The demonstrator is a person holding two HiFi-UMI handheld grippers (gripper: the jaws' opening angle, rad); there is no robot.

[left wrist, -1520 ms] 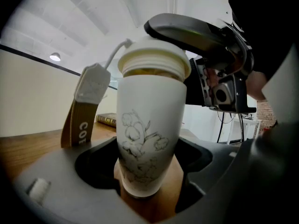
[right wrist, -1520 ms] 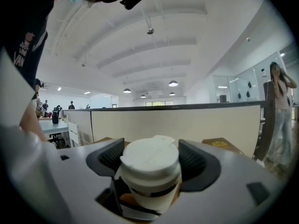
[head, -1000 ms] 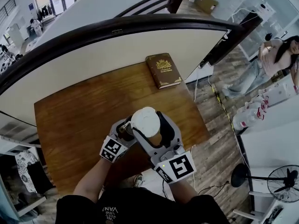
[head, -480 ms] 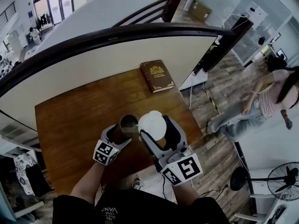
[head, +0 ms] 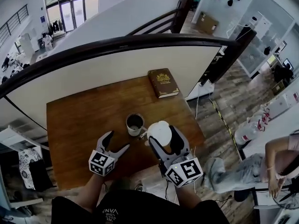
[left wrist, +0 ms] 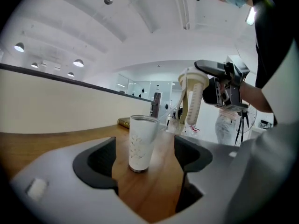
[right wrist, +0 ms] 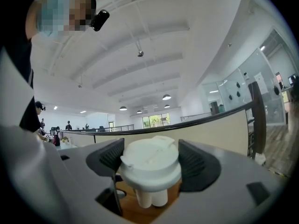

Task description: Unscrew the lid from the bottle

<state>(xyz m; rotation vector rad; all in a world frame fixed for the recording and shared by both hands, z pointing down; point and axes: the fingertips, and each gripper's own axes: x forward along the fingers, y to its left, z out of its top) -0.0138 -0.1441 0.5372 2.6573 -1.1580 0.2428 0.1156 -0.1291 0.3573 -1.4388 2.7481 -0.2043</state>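
The white bottle (head: 134, 124) (left wrist: 141, 143) stands upright and open on the wooden table (head: 79, 120), its dark mouth showing from above. Its white lid (head: 159, 132) (right wrist: 150, 164), with a long pale stem below, is off the bottle and raised to its right. My right gripper (head: 162, 138) (right wrist: 150, 162) is shut on the lid, seen also in the left gripper view (left wrist: 194, 97). My left gripper (head: 114, 143) (left wrist: 145, 164) is open, drawn back from the bottle toward me, with its jaws apart on either side of it and clear of it.
A brown book (head: 163, 82) lies at the table's far right corner. A curved cream wall with a dark rail (head: 117, 45) borders the table's far side. The table's right edge drops to a wooden floor, where a person (head: 261, 167) stands near white jugs (head: 247, 130).
My left gripper has let go of the bottle and pulled back toward me. My right gripper has carried the lid off the bottle to the right.
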